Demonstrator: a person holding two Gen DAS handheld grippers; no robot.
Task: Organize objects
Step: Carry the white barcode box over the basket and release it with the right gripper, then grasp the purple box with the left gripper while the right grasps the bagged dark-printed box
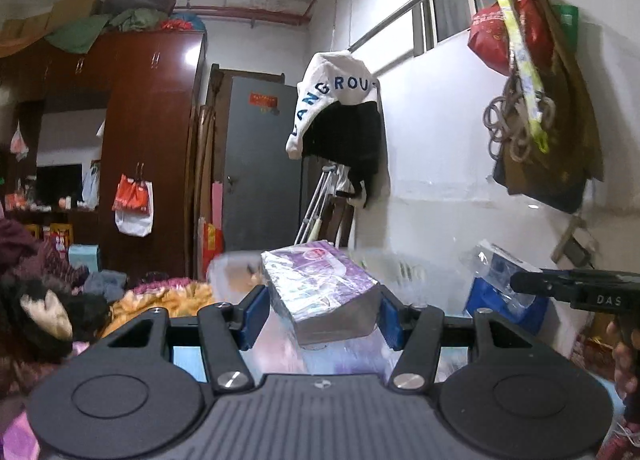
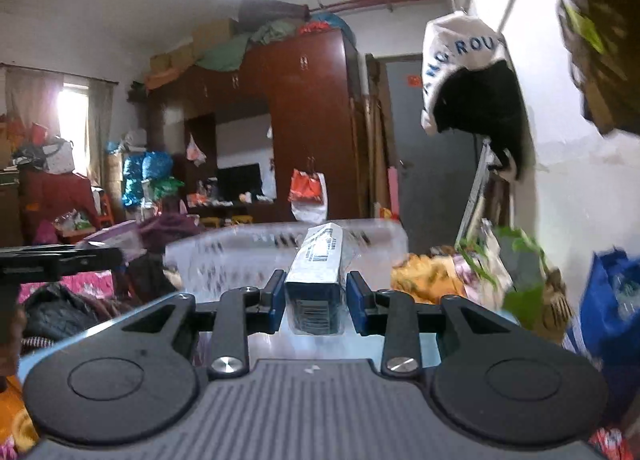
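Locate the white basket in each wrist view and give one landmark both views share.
Left wrist: the white basket is lower centre, behind the left gripper and its purple box.
Right wrist: the basket spans the centre, behind the right gripper and its blue box.
Shared landmark: the hanging white-and-black garment.

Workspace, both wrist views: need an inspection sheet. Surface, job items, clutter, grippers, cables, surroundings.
Surface: no bare work surface seen; bedding and clothes fill the low foreground.
Job's things: purple wrapped box; narrow blue-and-white box; clear slotted plastic basket just beyond both.
Clutter: blue bag, plant leaves, heaped clothing.
Grippers: left gripper shut on the purple box; right gripper shut on the narrow box.
Cables: coiled rope hanging on the wall; no loose cables seen.
Surroundings: wardrobe, grey door, white-and-black jacket on a rail.
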